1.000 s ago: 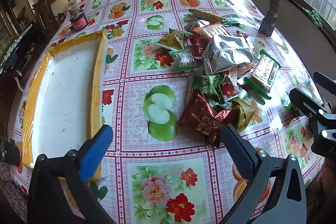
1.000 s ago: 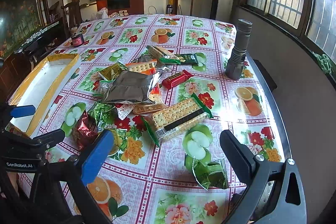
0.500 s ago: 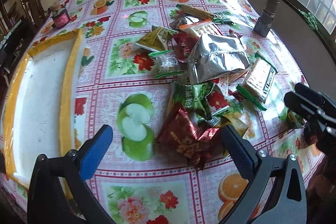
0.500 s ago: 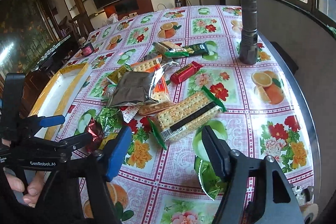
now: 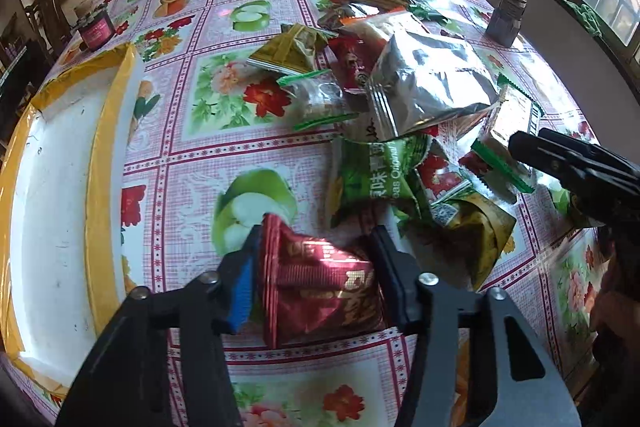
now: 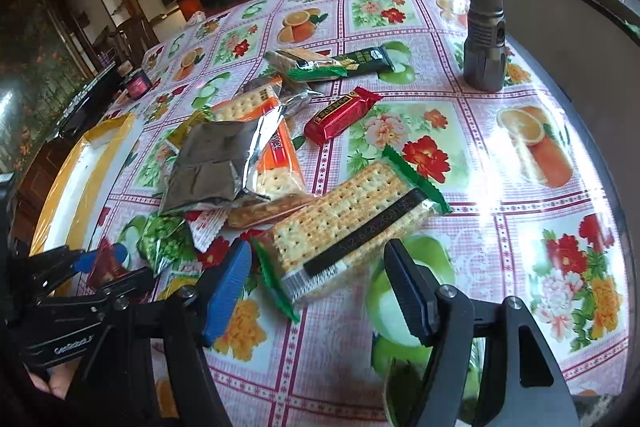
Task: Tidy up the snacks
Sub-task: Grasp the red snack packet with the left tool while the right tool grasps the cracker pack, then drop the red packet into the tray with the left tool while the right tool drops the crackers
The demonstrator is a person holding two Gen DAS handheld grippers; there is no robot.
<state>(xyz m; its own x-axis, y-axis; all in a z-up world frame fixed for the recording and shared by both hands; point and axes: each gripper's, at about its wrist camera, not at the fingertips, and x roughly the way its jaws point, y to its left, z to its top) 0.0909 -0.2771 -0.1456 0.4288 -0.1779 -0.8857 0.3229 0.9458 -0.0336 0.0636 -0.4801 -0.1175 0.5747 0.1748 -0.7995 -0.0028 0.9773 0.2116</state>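
A pile of snack packets lies on the flowered tablecloth. My left gripper (image 5: 316, 251) has its jaws closed around a dark red foil packet (image 5: 320, 287) at the pile's near edge, resting on the table. It also shows in the right wrist view (image 6: 108, 267). My right gripper (image 6: 318, 263) is open, its jaws on either side of the near end of a green-edged cracker pack (image 6: 348, 219), not squeezing it. A silver foil bag (image 5: 432, 79), a green packet (image 5: 372, 175) and a red bar (image 6: 340, 113) lie further in.
A white foam tray with yellow tape rim (image 5: 100, 147) lies at the left. A grey metal flashlight (image 6: 484, 23) stands upright at the far right near the table edge. A small dark jar (image 5: 96, 31) stands at the far left. The right gripper's fingers (image 5: 568, 163) show at the left view's right edge.
My left gripper moved forward and down and closed on the dark red packet. My right gripper moved forward to straddle the cracker pack's near end and narrowed somewhat.
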